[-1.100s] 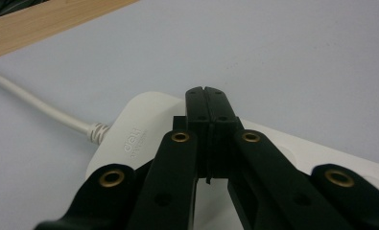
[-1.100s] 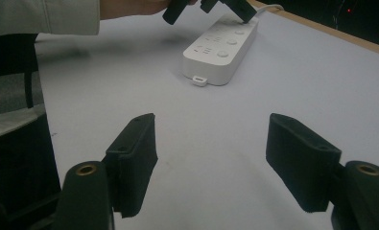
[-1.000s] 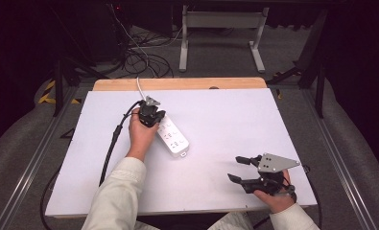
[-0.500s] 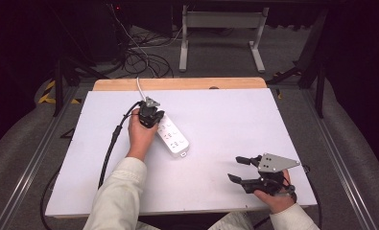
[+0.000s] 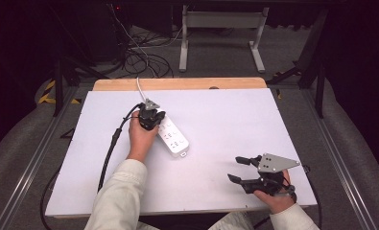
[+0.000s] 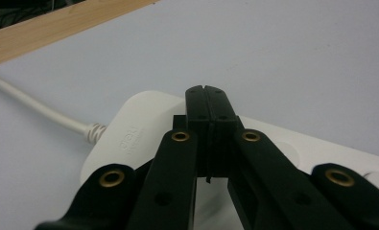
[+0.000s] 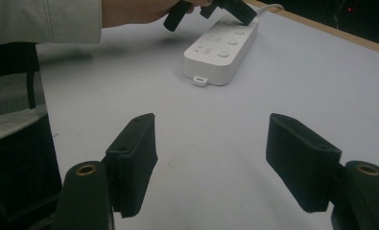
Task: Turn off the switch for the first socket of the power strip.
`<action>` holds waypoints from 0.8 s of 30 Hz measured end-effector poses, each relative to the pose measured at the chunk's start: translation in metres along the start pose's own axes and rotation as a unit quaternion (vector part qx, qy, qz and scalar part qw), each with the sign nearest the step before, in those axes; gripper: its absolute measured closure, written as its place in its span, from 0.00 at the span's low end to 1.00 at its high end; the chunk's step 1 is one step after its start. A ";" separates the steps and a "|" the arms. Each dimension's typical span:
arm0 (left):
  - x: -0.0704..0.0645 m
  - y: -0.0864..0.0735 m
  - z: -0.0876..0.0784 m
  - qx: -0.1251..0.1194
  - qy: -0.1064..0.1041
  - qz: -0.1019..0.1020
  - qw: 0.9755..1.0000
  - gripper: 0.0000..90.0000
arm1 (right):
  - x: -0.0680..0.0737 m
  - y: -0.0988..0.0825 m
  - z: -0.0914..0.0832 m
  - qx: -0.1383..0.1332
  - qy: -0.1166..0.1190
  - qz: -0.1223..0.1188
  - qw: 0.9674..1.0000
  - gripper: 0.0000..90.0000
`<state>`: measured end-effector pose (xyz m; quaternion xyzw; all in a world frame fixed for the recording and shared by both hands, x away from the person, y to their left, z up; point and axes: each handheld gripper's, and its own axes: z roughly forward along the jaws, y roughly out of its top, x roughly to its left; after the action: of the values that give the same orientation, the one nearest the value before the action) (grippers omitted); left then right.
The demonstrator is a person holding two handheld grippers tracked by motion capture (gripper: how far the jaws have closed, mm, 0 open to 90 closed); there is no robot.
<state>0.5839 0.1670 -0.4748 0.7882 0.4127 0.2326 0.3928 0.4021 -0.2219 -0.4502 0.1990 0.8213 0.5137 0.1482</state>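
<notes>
Pressing on the white plastic power strip [image 5: 172, 138], by the look of it: left gripper [image 5: 151, 116] with jaws shut tight together, nothing between them, tips resting on or just above the strip's far end near where the white round cord [image 6: 38, 111] enters. In the left gripper view, closed black jaw tips over the rounded white casing, contact itself too close to call. Strip lying slantwise at the centre-left of the pale grey table mat [image 5: 225, 120], cord running off toward the far wooden table edge [image 5: 177, 84]. Right gripper [image 5: 240, 170] waiting at the near right, well apart from the strip, jaws spread wide and holding nothing; in its own view, open black pads framing bare mat with the strip farther off. Likely next: a firm downward push on a switch or button at that far end, calling for steady vertical pressure without sliding the light strip across the mat. Against the earlier frames, no visible change: both grippers and the strip in the same places, same poses.
</notes>
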 end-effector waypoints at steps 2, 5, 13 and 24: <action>-0.002 0.000 0.001 0.000 0.006 0.002 1.000 1.00 | 0.000 0.000 0.000 0.001 0.000 0.000 1.000 0.39; 0.000 0.000 0.000 -0.001 0.002 -0.003 1.000 1.00 | 0.000 0.000 0.000 0.000 0.001 0.000 1.000 0.39; -0.001 -0.004 0.000 -0.013 0.004 -0.028 1.000 1.00 | 0.000 0.000 0.000 0.001 0.002 0.000 1.000 0.39; -0.004 -0.002 0.001 -0.005 0.016 -0.032 0.999 1.00 | 0.001 0.000 0.000 0.003 0.003 -0.001 1.000 0.39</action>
<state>0.5814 0.1644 -0.4768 0.7690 0.4424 0.2348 0.3973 0.4013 -0.2213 -0.4506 0.1974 0.8236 0.5113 0.1459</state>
